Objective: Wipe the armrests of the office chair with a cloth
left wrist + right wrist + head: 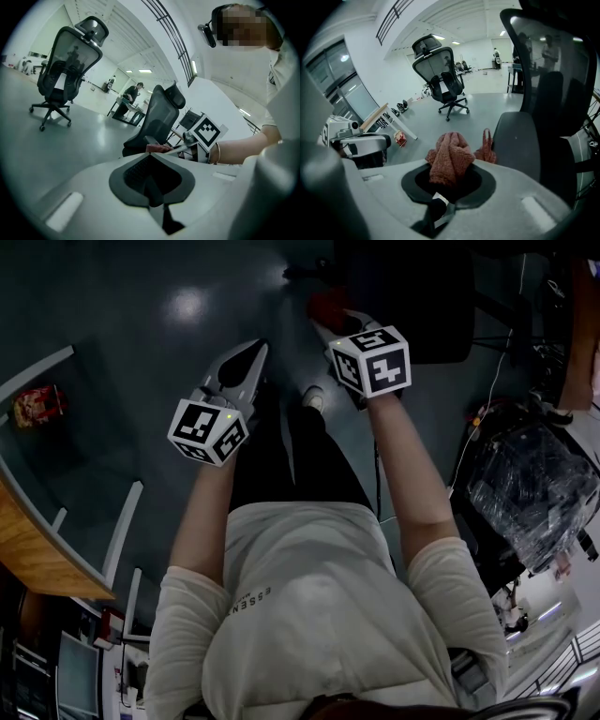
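Now my right tool (443,186) is clamping the cloth (448,159) by the office chair (520,140); my left tool (151,180) is hanging closed above the floor (141,343).

Reddish fuzzy cloth (449,157), bunched — near dark mesh-backed office chair (520,140)

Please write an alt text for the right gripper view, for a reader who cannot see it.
The right gripper holds a bunched reddish-pink fuzzy cloth between its shut jaws, close to a grey pad, likely an armrest, of a black mesh-back office chair on the right. Farther off, a second office chair stands on the grey floor.
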Tool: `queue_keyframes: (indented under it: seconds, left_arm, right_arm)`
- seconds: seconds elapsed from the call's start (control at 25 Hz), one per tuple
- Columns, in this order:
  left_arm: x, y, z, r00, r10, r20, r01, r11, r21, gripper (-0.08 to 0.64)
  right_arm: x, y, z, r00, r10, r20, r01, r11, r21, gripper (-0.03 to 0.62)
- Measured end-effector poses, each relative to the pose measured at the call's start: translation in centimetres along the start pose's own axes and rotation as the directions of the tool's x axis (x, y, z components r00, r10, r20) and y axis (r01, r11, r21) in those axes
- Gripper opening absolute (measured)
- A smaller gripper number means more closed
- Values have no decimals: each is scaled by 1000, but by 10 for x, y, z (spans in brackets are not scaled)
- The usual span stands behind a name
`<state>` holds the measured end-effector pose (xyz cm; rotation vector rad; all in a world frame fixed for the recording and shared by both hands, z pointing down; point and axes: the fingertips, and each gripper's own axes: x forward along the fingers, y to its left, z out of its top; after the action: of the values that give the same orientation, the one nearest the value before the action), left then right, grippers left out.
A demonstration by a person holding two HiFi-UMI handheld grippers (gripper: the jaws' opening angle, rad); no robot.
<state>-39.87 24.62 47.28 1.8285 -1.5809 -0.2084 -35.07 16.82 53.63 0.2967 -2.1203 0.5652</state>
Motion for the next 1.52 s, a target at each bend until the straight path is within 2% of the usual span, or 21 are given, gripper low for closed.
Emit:
queue_keyframes:
  seconds: [0.24,0.48,0.72,0.84,1.0,1.52]
  left_arm:
    - [-3,-22,-19,1000,8,10,-8,1000,-19,15]
    - [-1,-45,-42,1000,5,-6,-5,1000,-10,15]
    - [-4,-56,-52,1000,13,0,-13,1000,-7,15]
    - [-5,-62,-58,1000,9,-7,-9,1000,-3,15]
    - [-4,-70,-65,1000,5,-20,-5,1000,0,15]
    - [8,-100,-88,997,-28,-72,30,999,33,15]
  right_arm:
    - [-12,15,-31,1000,14,-5,-14,1000,-18,49]
    - [-23,22,-63,999,19,50,-16,999,-45,49]
    - [-29,24,-95,997,55,44,-57,998,31,49]
    - [-36,12,-111,998,31,53,-36,996,86,49]
    - [-48,-14,-114,996,-31,79,24,995,98,49]
    - [-79,-68,-136,990,-86,111,62,976,208,52]
